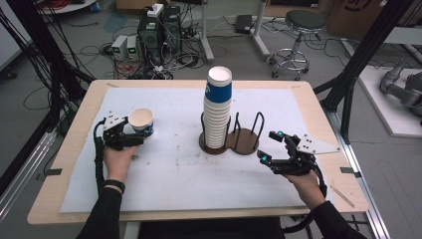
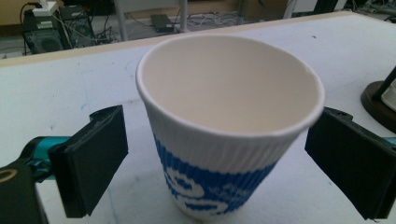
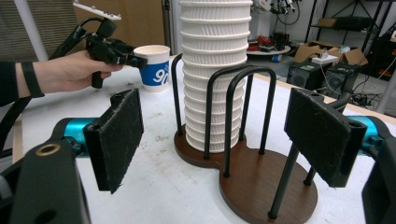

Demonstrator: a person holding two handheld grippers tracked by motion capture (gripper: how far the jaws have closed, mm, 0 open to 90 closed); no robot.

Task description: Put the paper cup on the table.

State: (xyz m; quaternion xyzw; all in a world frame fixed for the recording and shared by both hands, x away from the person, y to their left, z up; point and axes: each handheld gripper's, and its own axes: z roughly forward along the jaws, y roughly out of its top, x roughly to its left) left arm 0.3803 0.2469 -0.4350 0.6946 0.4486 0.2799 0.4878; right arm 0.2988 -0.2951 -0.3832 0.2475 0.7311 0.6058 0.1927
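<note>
The single paper cup (image 2: 224, 126) stands upright on the table's left side, at about nine o'clock from the cup stack (image 1: 218, 107) in its wire holder (image 1: 246, 134); the left gripper (image 2: 224, 154) brackets it, jaws spread, both pads clear of its wall. The cup's axis is vertical, so backing toward six o'clock looks safe; the right gripper (image 1: 271, 145), spread and empty, sits at the holder's four o'clock.
</note>
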